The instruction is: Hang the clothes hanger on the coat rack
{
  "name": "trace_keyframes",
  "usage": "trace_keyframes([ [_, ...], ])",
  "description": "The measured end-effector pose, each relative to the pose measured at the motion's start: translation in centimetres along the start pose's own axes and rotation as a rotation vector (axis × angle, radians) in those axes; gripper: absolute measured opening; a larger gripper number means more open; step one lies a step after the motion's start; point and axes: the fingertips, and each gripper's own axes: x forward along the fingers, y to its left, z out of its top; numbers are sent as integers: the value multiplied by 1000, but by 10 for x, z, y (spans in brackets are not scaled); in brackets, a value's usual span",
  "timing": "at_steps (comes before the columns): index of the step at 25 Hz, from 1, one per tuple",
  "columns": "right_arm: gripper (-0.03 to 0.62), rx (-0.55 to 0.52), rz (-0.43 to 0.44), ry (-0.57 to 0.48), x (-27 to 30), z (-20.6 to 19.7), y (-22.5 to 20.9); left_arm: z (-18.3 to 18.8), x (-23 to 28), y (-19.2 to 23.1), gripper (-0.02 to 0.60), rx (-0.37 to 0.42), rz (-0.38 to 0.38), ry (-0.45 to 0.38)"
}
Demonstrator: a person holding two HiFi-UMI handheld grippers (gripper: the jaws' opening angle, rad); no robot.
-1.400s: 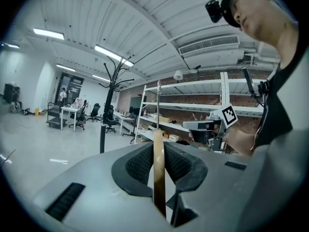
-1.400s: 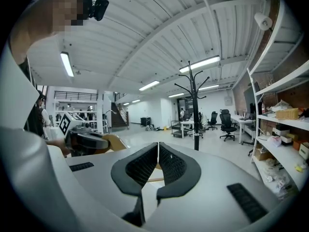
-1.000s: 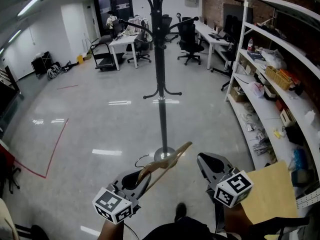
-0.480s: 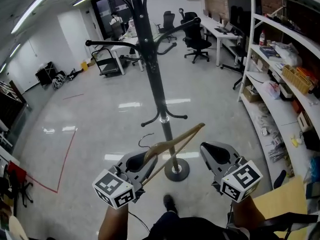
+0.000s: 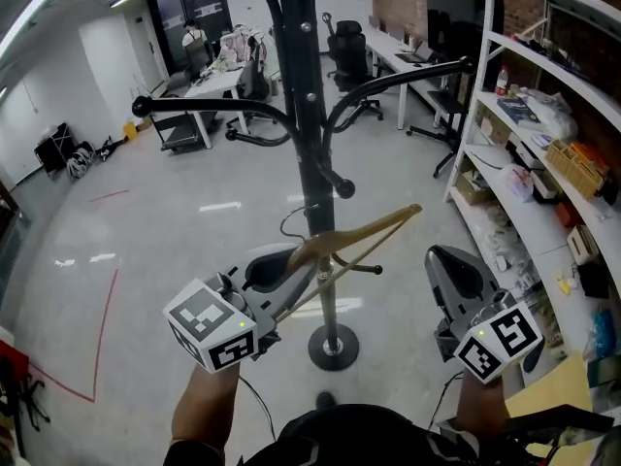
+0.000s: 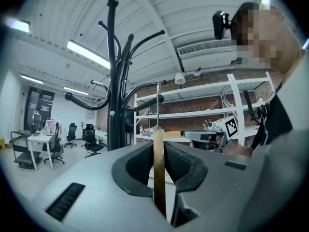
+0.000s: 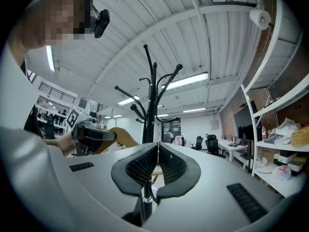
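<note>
Wooden hanger in the left tongs, held close against the coat rack and not yet on any arm

The left tongs are closed tight on one end of the hanger, the wood pinched edge-on between the ribbed pads, while its other end slants up and to the right across the rack's black pole. Its wire hook sits just left of the pole, below the rack's long curved arms and level with the short lower pegs; whether it touches the pole cannot be told. The right tongs hang apart to the right, their pads pressed together at the tips with nothing between them. The rack's round base stands on the grey floor between the two tongs, with white shelving along the right and a worktop far off to the left
</note>
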Motion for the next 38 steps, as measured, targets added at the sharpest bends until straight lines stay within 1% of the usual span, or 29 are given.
trace_keyframes([
  [3, 8, 8, -30, 27, 13, -11, -7, 2, 8, 20, 52, 3, -23, -5],
  [7, 8, 26, -32, 52, 24, -22, -24, 7, 38, 30, 52, 11, -62, -1],
  [14, 8, 36, 3, 59, 46, -21, -46, 3, 65, 49, 52, -3, -45, 37],
  [16, 8, 40, 6, 63, 49, -24, -50, -1, 70, 50, 52, -18, -47, 39],
  [21, 8, 58, 13, 78, 58, -33, -55, -9, 75, 55, 52, -30, -67, 54],
  [25, 8, 58, 19, 82, 63, -36, -60, -12, 76, 55, 52, -38, -80, 49],
  [30, 8, 62, 30, 86, 69, -39, -61, -17, 74, 56, 52, -33, -93, 52],
  [38, 8, 46, 56, 95, 74, -41, -56, -20, 69, 50, 52, -30, -153, 12],
])
